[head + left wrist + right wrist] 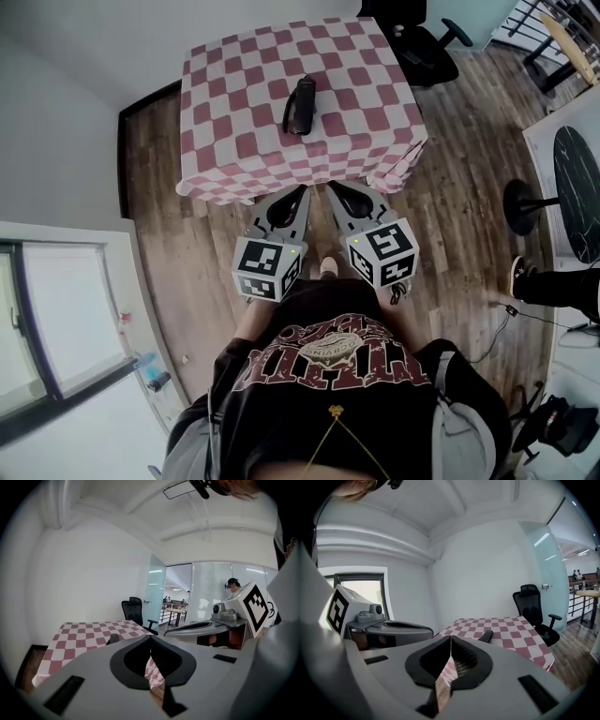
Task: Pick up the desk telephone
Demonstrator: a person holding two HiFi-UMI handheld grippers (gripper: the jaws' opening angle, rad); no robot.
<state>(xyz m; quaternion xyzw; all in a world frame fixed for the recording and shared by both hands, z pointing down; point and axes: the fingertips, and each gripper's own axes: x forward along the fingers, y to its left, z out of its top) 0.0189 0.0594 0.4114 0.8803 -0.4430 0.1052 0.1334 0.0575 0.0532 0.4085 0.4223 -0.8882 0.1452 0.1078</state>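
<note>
The desk telephone (300, 105) is a black handset lying near the middle of a table under a red-and-white checked cloth (234, 75). In the head view both grippers hang side by side over the floor just short of the table's near edge, pointing at it. My left gripper (304, 193) is shut with nothing between its jaws. My right gripper (331, 189) is shut and empty too. In the left gripper view the telephone (112, 639) peeks over the closed jaws of the left gripper (151, 638). In the right gripper view the telephone (486, 636) lies beyond the tip of the right gripper (450, 638).
A black office chair (424, 42) stands behind the table's far right corner. A dark round table (574, 187) on a pedestal and a person's shoe (523, 278) are at the right. A white cabinet (56, 328) is at the left. The floor is wood planks.
</note>
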